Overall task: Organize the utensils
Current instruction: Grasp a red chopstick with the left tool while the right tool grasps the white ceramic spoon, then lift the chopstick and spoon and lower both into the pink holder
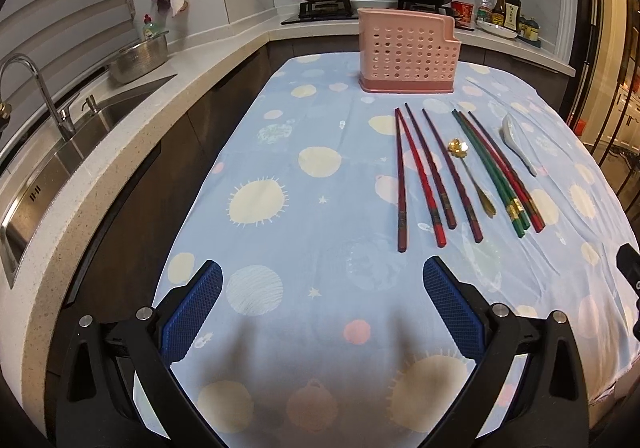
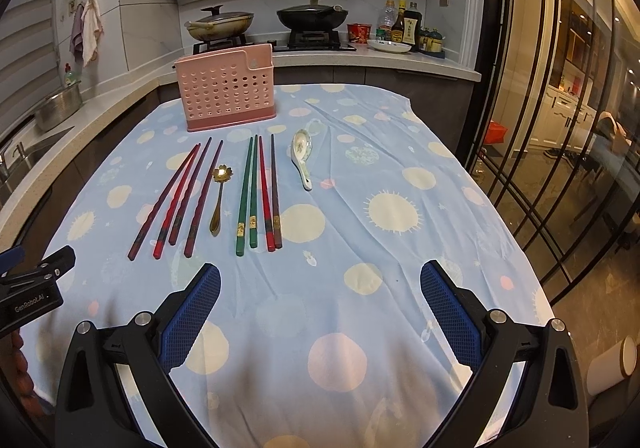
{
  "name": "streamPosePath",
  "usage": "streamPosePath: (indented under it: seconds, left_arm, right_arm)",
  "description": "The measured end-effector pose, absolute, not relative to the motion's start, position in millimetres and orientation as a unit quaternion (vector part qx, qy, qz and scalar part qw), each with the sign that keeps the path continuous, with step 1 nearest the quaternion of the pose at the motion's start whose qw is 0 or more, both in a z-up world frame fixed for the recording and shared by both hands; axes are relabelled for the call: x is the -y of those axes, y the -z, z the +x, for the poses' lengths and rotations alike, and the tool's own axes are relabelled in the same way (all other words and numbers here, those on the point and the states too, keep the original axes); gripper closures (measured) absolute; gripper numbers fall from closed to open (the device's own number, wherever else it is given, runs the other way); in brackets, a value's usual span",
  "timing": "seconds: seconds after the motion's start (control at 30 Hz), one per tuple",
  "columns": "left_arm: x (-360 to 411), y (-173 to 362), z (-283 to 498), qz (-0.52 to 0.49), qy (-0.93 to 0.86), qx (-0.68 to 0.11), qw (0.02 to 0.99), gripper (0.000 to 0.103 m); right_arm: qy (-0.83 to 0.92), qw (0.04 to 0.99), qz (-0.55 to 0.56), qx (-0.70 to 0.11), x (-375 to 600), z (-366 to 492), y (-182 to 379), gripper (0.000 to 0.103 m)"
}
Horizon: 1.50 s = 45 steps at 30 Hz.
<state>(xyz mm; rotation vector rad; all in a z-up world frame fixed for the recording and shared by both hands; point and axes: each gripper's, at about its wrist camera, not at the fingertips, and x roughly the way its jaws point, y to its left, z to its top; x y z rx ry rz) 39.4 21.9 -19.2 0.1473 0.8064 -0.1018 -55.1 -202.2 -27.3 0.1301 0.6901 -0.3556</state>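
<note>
Both grippers, left gripper [image 1: 322, 282] and right gripper [image 2: 320, 282], gape wide and empty above the tablecloth [image 2: 400, 288]. In front of the pink holder [image 2: 226, 87] lie eight chopsticks [image 2: 256, 191], one gold spoon [image 2: 219, 197] and one ceramic spoon [image 2: 302, 155].

The only readable text is "GenRobot.AI", in white letters on the black body of the left hand-held gripper [image 2: 38, 268] at the left edge of the right wrist view; the bottle labels by the stove are too small to read.
</note>
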Motion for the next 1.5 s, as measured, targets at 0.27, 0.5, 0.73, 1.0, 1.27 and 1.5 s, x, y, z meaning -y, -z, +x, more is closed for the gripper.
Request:
streamPosePath:
  seconds: [0.27,0.5,0.73,1.0,1.27,1.5]
  left_arm:
    - [-13.4,45.1,74.1,0.067,0.086,-0.415,0.903,0.007]
    - [7.7,70.6,111.2,0.079,0.104,-0.437,0.89,0.011]
    - [9.4,79.0,124.3,0.07,0.131,-0.449,0.881,0.041]
    - [8.7,74.8,127.6,0.053,0.177,-0.458,0.869,0.087]
    - [14.2,75.0,131.6,0.048,0.191,-0.462,0.864,0.089]
    - [6.9,73.3,135.6,0.022,0.2,-0.474,0.857,0.095]
  right_arm:
    - [0.182,0.915,0.067,-0.353,218.9,-29.4,38.0,0.007]
    - [0.184,0.914,0.068,-0.356,236.9,12.1,42.0,0.007]
    - [0.174,0.912,0.075,-0.363,257.3,67.4,48.1,0.015]
    - [0.151,0.905,0.072,-0.39,262.4,120.9,69.3,0.047]
    - [0.138,0.896,0.07,-0.415,263.6,147.5,87.7,0.074]
    - [0.116,0.898,0.086,-0.416,259.5,143.3,85.7,0.093]
